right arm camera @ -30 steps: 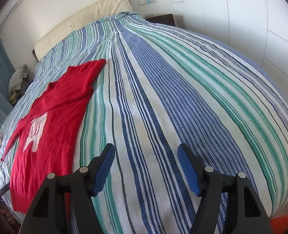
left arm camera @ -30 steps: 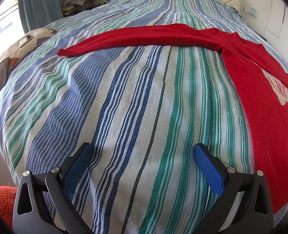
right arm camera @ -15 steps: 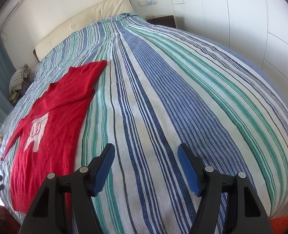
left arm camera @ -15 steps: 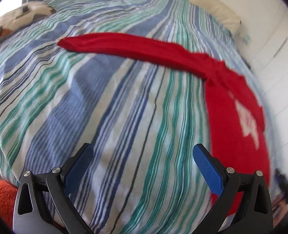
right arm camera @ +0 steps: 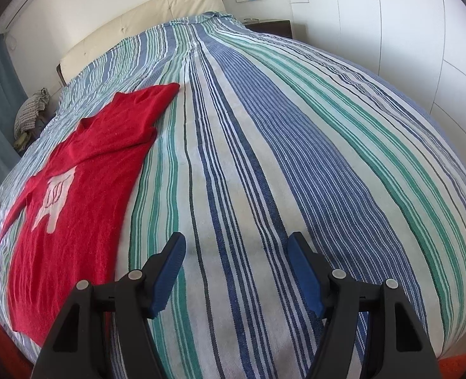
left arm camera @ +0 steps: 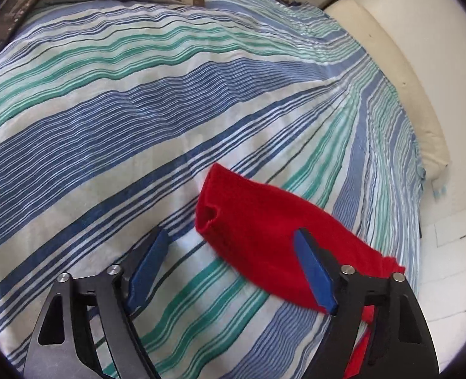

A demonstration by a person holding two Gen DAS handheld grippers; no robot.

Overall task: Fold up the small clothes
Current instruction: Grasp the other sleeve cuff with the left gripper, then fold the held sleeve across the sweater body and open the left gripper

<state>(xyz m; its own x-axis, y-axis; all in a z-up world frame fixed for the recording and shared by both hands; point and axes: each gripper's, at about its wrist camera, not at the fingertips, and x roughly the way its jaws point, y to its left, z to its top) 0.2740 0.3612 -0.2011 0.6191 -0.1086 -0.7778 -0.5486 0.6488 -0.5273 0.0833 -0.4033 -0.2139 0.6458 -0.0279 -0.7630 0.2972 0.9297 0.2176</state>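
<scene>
I hold a gripper in each hand over the bed, whose striped bedspread point(right arm camera: 264, 164) in blue, green and white fills both views. The red sweater point(right arm camera: 84, 177) lies flat on it in the left half of the right-wrist frame, front up, with a pale motif point(right arm camera: 54, 195) on the chest and one sleeve point(right arm camera: 12, 218) reaching toward the lower-left edge.

In the left-wrist view that sleeve point(left arm camera: 264, 230) shows close up: its cuff point(left arm camera: 209, 202) sits just below the centre of the frame, its opening facing left, and the rest of the sleeve runs down to the lower right. My left gripper point(left arm camera: 230, 268) is closing at this moment. The cuff end lies ahead of the gap between the fingers, and the right blue finger point(left arm camera: 313, 271) overlaps the red cloth in the picture — the left one point(left arm camera: 146, 263) stands over bare bedspread. The pads do not press on the cloth.

My right gripper point(right arm camera: 236, 271) hangs over bare stripes at the bottom centre of its frame, fingers fairly wide and with nothing between them — the sweater's hem lies near, to their left.

A cream headboard point(right arm camera: 144, 25) crosses the top of the right-wrist frame, with white wardrobe panels point(right arm camera: 406, 47) at the upper right
</scene>
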